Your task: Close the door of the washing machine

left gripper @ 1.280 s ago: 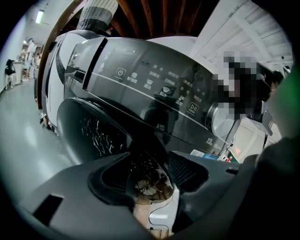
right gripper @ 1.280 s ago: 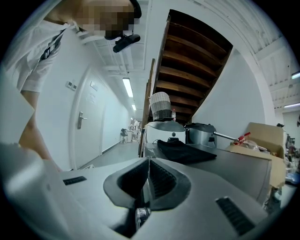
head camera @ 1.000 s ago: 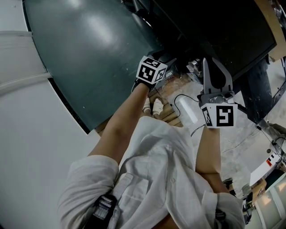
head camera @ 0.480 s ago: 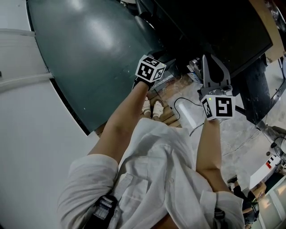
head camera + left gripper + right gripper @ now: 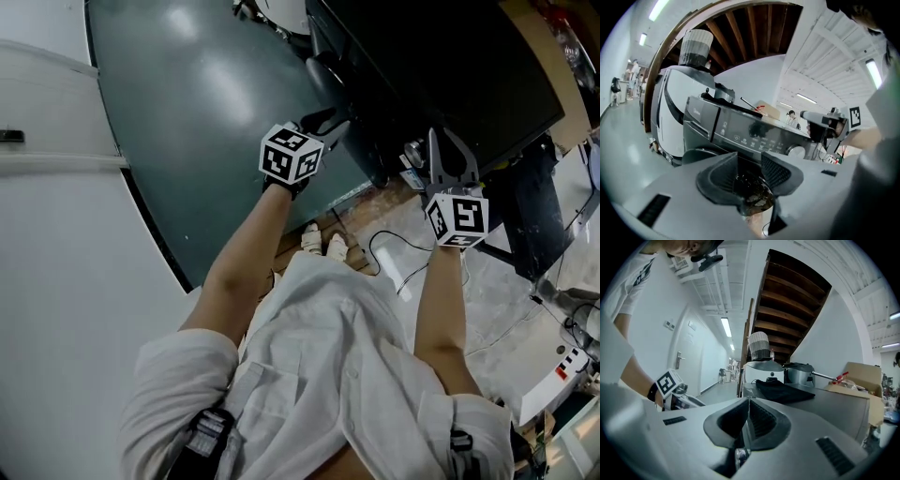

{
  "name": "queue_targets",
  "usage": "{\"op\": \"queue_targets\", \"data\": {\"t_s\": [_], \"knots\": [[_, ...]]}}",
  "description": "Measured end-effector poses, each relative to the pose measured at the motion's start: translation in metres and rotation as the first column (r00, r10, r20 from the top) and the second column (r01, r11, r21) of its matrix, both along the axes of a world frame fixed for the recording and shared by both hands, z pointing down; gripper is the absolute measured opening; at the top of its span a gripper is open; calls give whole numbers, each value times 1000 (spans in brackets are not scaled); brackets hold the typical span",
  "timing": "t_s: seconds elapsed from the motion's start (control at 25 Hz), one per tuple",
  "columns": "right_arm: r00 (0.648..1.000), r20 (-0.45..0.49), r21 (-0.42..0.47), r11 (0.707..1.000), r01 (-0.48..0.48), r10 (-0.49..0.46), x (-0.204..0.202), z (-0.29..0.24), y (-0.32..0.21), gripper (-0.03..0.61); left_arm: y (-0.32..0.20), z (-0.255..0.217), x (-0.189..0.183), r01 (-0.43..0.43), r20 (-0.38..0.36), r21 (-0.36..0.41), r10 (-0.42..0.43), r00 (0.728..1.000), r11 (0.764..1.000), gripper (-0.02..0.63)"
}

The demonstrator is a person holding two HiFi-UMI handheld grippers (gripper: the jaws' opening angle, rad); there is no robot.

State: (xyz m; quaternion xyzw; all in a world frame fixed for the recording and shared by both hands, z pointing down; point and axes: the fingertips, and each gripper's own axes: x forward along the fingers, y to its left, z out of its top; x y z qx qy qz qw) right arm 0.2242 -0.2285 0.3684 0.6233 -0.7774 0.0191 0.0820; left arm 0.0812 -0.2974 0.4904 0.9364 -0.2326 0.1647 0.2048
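While the person stands over the washing machine (image 5: pixel 441 56), both bare forearms reach forward from a white shirt, one claw in each hand. At the far left of the head view runs a white wall (image 5: pixel 56 234). Next to it, a broad grey-green panel (image 5: pixel 206 112) curves down toward the floor. The left claw (image 5: pixel 323 120) lies at that panel's right edge, its tips against the machine's black front.

In the left gripper view the left claw (image 5: pixel 749 174) is released. Its jaws stand a narrow gap apart, and only a dark glossy surface shows between them, with nothing pinched. Just left of the jaws, under the control panel (image 5: pixel 750 133), sits a dark rounded rim that appears to be the door (image 5: pixel 696 155). Whether it is shut cannot be told. The panel carries a row of icons and a silver dial (image 5: pixel 796 151). Farther left stands a white appliance (image 5: pixel 670 112).

Below the arms in the head view, pale shoes (image 5: pixel 323 242) stand on the floor beside a black cable (image 5: pixel 394 248). To the right, the right claw (image 5: pixel 448 155) is held well apart from the left one, near the machine's front. Whether it touches the machine cannot be told.

The right gripper view shows the right claw (image 5: pixel 747 420) clenched on nothing. It points across the machine's grey top (image 5: pixel 834 404). A black cloth (image 5: pixel 787 392) lies there, with a steel pot (image 5: pixel 799 373) behind it and a cardboard box (image 5: pixel 860 376) at the right.
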Motion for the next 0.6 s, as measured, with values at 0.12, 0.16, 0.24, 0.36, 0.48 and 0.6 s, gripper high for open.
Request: {"op": "queue_targets", "data": {"t_s": [0.12, 0.16, 0.24, 0.36, 0.48, 0.6], "knots": [[1000, 17, 7, 1000, 5, -5, 0, -5, 3, 31, -3, -30, -32, 42, -8, 59, -41, 999, 997, 141], [1000, 21, 15, 1000, 5, -5, 0, -8, 5, 31, -3, -41, -44, 62, -11, 81, -61, 998, 995, 135], [1000, 25, 31, 999, 6, -6, -2, -17, 8, 31, -4, -63, -67, 109, -26, 127, -107, 994, 986, 126], [1000, 21, 54, 998, 13, -14, -6, -31, 12, 31, -5, -103, -101, 188, -66, 199, -179, 982, 962, 106], [999, 22, 86, 996, 29, -31, -14, -49, 15, 31, -3, -144, -131, 261, -107, 273, -240, 965, 926, 84], [998, 17, 117, 992, 50, -52, -23, -67, 18, 31, 1, -180, -156, 322, -153, 327, -287, 946, 888, 74]]}}
